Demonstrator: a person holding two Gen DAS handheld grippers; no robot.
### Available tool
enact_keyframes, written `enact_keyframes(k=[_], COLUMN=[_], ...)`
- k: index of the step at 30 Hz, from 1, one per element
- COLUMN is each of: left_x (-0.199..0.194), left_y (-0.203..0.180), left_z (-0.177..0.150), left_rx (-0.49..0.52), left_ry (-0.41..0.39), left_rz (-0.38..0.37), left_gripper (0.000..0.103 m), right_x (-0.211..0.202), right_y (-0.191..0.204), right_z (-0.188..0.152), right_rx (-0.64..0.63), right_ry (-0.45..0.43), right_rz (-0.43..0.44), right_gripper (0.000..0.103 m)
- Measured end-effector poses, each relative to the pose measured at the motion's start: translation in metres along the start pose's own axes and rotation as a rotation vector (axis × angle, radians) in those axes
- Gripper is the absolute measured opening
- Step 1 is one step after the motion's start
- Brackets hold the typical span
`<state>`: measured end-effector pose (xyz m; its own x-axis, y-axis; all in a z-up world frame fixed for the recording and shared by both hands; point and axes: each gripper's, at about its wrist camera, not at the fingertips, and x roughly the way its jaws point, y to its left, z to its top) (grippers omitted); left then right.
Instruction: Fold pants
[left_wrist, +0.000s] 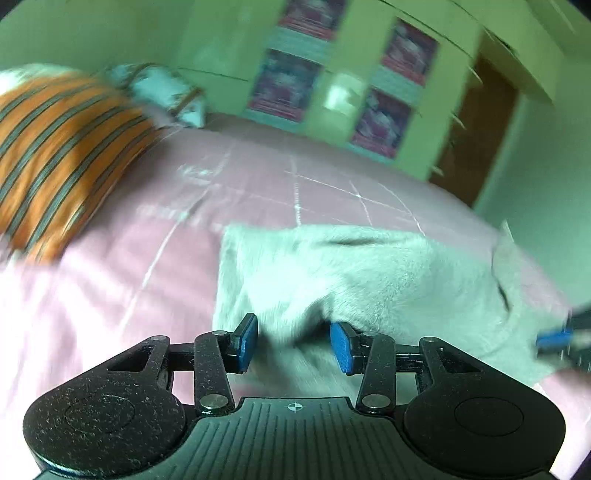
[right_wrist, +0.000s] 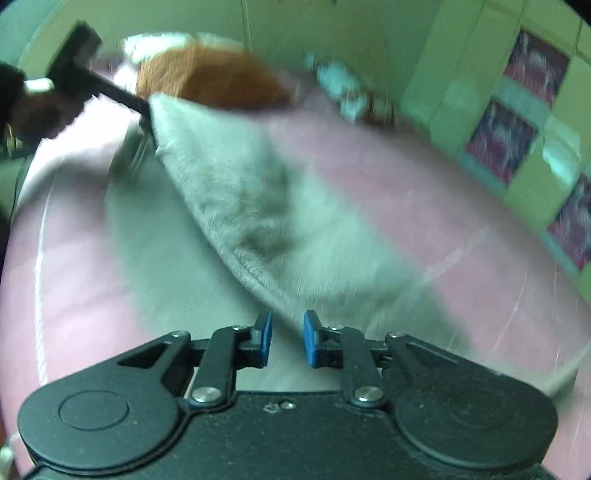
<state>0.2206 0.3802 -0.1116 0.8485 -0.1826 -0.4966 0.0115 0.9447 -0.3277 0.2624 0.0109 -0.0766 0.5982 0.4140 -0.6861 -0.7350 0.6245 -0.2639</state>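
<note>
Left wrist view: grey pants (left_wrist: 369, 273) are seen lying on a pink bed sheet (left_wrist: 92, 295), folded over into a broad slab. The left gripper (left_wrist: 293, 341) is held low at the near edge of the fabric; its jaws are parted by a moderate gap, and a ridge of grey cloth is seen between the blue pads (left_wrist: 246, 341), though whether it is pressed by them cannot be told through the blur. The right gripper (left_wrist: 561, 338) is glimpsed at the far right edge, at the pants' other end. An orange striped pillow (left_wrist: 62, 155) is noted at upper left, and a green cupboard (left_wrist: 332, 66) behind the bed.

Right wrist view: the right gripper (right_wrist: 288, 339) is seen with jaws nearly closed, only a narrow gap being left, and a seamed fold of the pants (right_wrist: 258, 206) runs into that gap. A corner of the pants is lifted by the left gripper (right_wrist: 146, 118) at upper left.
</note>
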Motion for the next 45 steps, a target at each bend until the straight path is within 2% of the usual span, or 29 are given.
enact_keyframes(k=[3,6,10,11,13,15,16,19,24,25,26,28,30,31,32,34,37,40,43,45], left_x=[-0.024,-0.033,-0.012,-0.007,0.004,0.017,0.022,0.035,0.054,0.059,0.062,0.067,0.070,0.071,0.070,0.069,0.064,0.059,0.069,0.064], left_y=[0.001,-0.008,-0.011,-0.010,-0.007,-0.001,0.000,0.002,0.003,0.003,0.004,0.005,0.005,0.005,0.006,0.009,0.010,0.011,0.013,0.005], left_z=[-0.011,-0.012,-0.011,-0.015,-0.022,-0.026,-0.028,-0.029,-0.016,-0.014,-0.011,-0.007,-0.001,0.001,0.003,0.007,0.009,0.012,0.037,0.065], left_rx=[-0.148,-0.238,-0.407,-0.448,-0.554,-0.645,-0.676,-0.734,-0.733,-0.729,-0.734,-0.740,-0.740,-0.743,-0.739,-0.729,-0.721,-0.709,-0.679,-0.614], left_ry=[-0.038,-0.050,-0.077,-0.082,-0.080,-0.080,-0.084,-0.085,-0.054,-0.039,-0.030,-0.021,-0.024,-0.031,-0.033,-0.035,-0.046,-0.052,0.024,-0.047], left_rz=[0.016,0.017,-0.037,-0.051,-0.076,-0.113,-0.123,-0.140,-0.129,-0.117,-0.114,-0.113,-0.100,-0.101,-0.104,-0.117,-0.133,-0.146,-0.078,-0.160], left_gripper=[0.043,0.043,0.046,0.048,0.054,0.055,0.055,0.055,0.055,0.055,0.055,0.054,0.053,0.042,0.036,0.033,0.031,0.030,0.028,0.028], right_x=[-0.013,-0.019,-0.016,-0.012,-0.005,0.005,0.010,0.040,0.085,0.092,0.102,0.113,0.115,0.112,0.109,0.104,0.088,0.058,0.039,0.021], right_y=[-0.004,-0.019,-0.039,-0.047,-0.057,-0.066,-0.072,-0.089,-0.114,-0.114,-0.119,-0.118,-0.120,-0.121,-0.123,-0.125,-0.126,-0.120,-0.122,-0.125], right_z=[-0.014,-0.012,-0.011,-0.009,-0.010,-0.007,-0.006,0.003,0.009,0.011,0.013,0.016,0.018,0.017,0.013,-0.001,-0.017,-0.017,-0.010,0.001], right_rx=[0.185,0.317,0.498,0.545,0.613,0.668,0.707,0.860,1.113,1.143,1.171,1.166,1.160,1.157,1.158,1.167,1.206,1.200,1.173,1.149], right_ry=[-0.035,-0.087,-0.129,-0.139,-0.149,-0.165,-0.158,-0.085,0.028,0.061,0.105,0.137,0.156,0.151,0.143,0.143,0.131,0.080,-0.034,-0.136], right_rz=[-0.015,-0.053,-0.089,-0.095,-0.106,-0.092,-0.075,-0.012,0.038,0.038,0.030,0.003,-0.033,-0.035,-0.027,-0.020,0.012,0.029,0.038,0.034], right_gripper=[0.009,0.014,0.029,0.040,0.055,0.055,0.054,0.041,0.042,0.047,0.048,0.048,0.019,0.000,0.000,0.000,0.000,0.000,0.000,0.000])
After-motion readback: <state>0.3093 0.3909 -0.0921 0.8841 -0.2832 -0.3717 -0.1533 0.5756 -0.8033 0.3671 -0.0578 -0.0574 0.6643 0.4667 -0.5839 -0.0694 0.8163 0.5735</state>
